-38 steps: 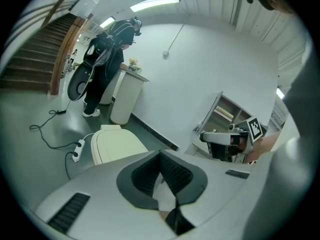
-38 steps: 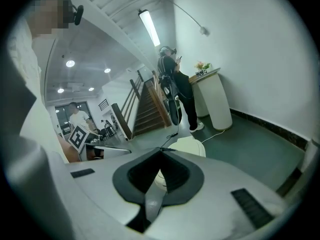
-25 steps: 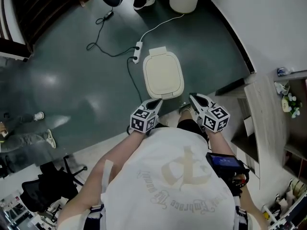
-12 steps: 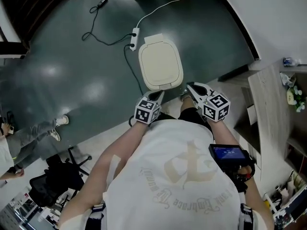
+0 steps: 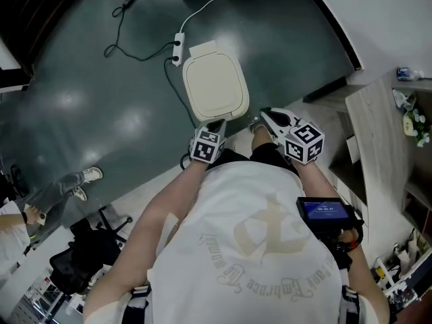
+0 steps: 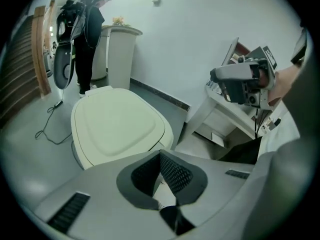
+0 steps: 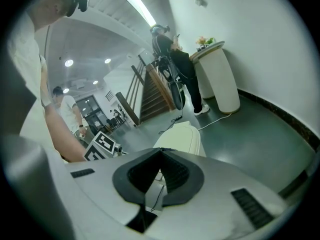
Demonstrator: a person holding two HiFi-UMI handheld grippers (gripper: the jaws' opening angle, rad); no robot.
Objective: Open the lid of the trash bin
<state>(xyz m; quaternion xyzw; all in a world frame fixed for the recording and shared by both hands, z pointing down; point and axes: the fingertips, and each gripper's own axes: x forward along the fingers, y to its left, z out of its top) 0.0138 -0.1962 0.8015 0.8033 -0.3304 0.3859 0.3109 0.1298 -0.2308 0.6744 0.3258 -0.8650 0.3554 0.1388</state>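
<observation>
The trash bin (image 5: 214,86) is cream, with a rounded flat lid lying closed; it stands on the dark green floor just ahead of me. My left gripper (image 5: 216,125) hovers at the bin's near edge, jaws shut with nothing between them. My right gripper (image 5: 266,115) is off the bin's near right corner, also shut and holding nothing. The left gripper view has the closed lid (image 6: 117,126) just beyond my left gripper (image 6: 160,154), with the right gripper (image 6: 216,75) at the right. In the right gripper view the bin (image 7: 181,140) lies past my right gripper (image 7: 161,151).
A white power strip (image 5: 177,46) with cables lies on the floor behind the bin. A pale wooden shelf unit (image 5: 378,133) stands to my right along a white wall. A person (image 6: 89,29) stands by a white pedestal (image 6: 120,54) farther back. An office chair (image 5: 88,248) sits at the lower left.
The bin has drifted up and left in the head view as I shifted. Both grippers stay shut by its near edge, the left one a little closer to the lid.
</observation>
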